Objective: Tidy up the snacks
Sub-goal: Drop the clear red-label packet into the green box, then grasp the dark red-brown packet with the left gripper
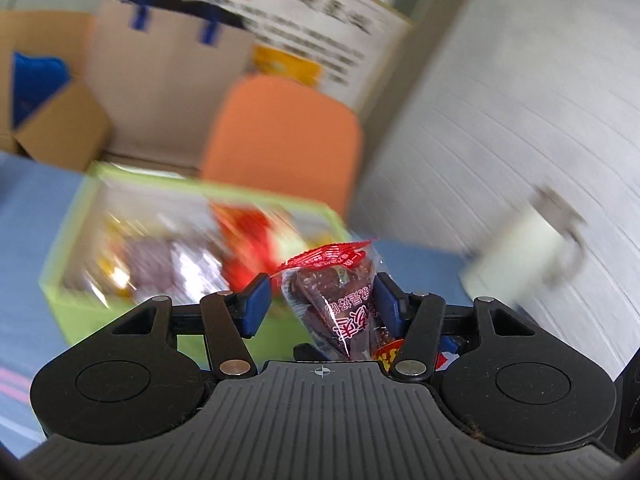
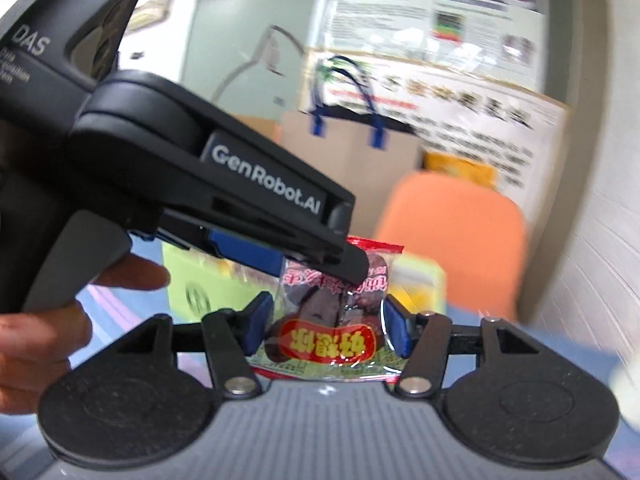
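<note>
two grippers meet over the blue table (image 1: 24, 216), and both seem to have hold of one clear snack packet with a red crimped edge and dark dried fruit inside. from the left wrist view, the left gripper (image 1: 320, 300) has its blue pads drawn partway in; the snack packet (image 1: 336, 300) stands upright between them, pressed against the right-hand pad, while a small gap shows beside the left-hand pad, so i cannot tell for sure that both sides bite. from the right wrist view, the right gripper (image 2: 330, 322) is closed to about the packet's width, its blue pads tight on both sides of the same snack packet (image 2: 332, 336), whose red and yellow label faces the camera upside down.

in that right view the left gripper (image 2: 320, 258) reaches in from the upper left, its black fingertip lying over the packet's top edge, and a hand (image 2: 48, 320) grips its grey handle at the near left.

beyond the packet, on the table, sits a lime green box (image 1: 68, 240) already holding blurred snack wrappers in red, purple and yellow. an orange chair back (image 1: 280, 136) stands just past the box, with a brown paper bag with blue handles (image 1: 168, 92) behind it and a printed poster (image 1: 312, 28) leaning on the far wall. an open cardboard box (image 1: 60, 128) sits at the far left. a white mug (image 1: 524, 248), badly blurred, is off to the right near the white wall.
</note>
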